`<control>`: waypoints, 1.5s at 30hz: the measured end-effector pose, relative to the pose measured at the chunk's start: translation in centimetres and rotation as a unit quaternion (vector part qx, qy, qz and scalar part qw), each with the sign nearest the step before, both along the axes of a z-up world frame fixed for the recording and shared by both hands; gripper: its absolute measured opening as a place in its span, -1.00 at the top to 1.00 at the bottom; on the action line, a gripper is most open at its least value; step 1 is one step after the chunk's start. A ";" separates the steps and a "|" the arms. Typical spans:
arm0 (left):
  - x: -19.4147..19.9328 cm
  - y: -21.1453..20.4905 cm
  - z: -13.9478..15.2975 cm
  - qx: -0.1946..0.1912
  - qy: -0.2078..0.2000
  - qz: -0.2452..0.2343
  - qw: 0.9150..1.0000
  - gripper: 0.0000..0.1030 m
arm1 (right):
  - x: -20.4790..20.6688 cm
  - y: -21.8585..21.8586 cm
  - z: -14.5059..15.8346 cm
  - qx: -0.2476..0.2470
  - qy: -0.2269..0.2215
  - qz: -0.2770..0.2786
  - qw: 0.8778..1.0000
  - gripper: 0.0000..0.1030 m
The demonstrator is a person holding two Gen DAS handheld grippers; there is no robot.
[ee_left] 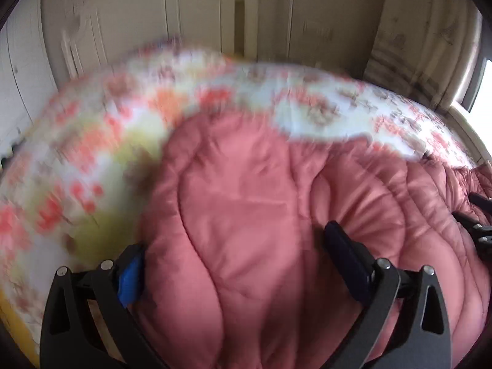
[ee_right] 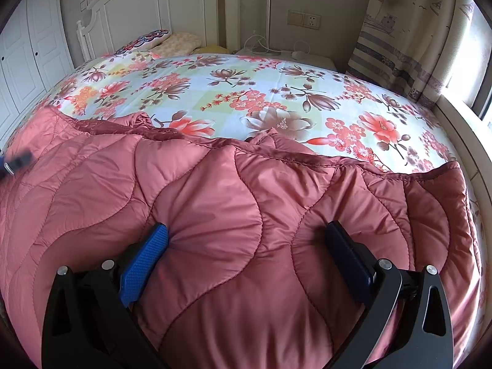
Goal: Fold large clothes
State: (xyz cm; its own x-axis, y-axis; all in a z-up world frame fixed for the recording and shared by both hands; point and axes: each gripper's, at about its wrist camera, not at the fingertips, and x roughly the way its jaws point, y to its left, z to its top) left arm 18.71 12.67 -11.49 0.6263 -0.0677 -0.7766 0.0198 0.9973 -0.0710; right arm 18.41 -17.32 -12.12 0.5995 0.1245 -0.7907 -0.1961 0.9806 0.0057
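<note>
The bed (ee_right: 233, 89) with its floral sheet gives a broad flat surface for folding. The pink quilted coat (ee_right: 215, 215) lies spread across its near half. The right gripper (ee_right: 246, 246) presses down, fingers (ee_right: 147, 255) wide apart with puffy fabric bulging between, likely pinning it. The left gripper (ee_left: 236, 258), blurred, straddles a raised bunch, fingers also apart.

Your open passage is the floral sheet (ee_right: 246, 92) beyond the quilted pink garment (ee_right: 230, 215). Pillows (ee_right: 172, 41) and headboard (ee_right: 138, 9) block the far end; curtain (ee_right: 399, 46) hems your right.
</note>
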 end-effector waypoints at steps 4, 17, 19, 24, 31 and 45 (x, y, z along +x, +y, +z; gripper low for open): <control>0.5 0.6 0.0 -0.013 0.003 0.010 1.000 -0.96 | 0.2 -0.1 0.1 0.005 0.004 0.001 1.000 -0.91; 0.4 0.2 -0.2 0.016 -0.006 0.011 1.000 -0.96 | -5.2 6.0 4.0 -0.010 -0.038 0.072 0.997 -0.91; 0.3 0.3 -0.2 0.015 -0.008 0.012 1.000 -0.96 | -5.1 7.7 2.1 -0.052 -0.025 0.090 0.994 -0.91; 0.3 0.2 -0.2 0.017 -0.008 0.012 1.000 -0.96 | -4.7 6.4 1.5 -0.004 -0.012 0.083 0.996 -0.91; 0.3 0.2 -0.2 0.016 -0.009 0.012 1.000 -0.96 | -5.1 -1.3 4.7 -0.021 -0.054 -0.015 0.998 -0.91; -0.1 -0.2 0.8 0.042 -0.008 0.035 0.998 -0.95 | -3.5 -9.6 0.5 0.013 -0.011 -0.094 0.995 -0.91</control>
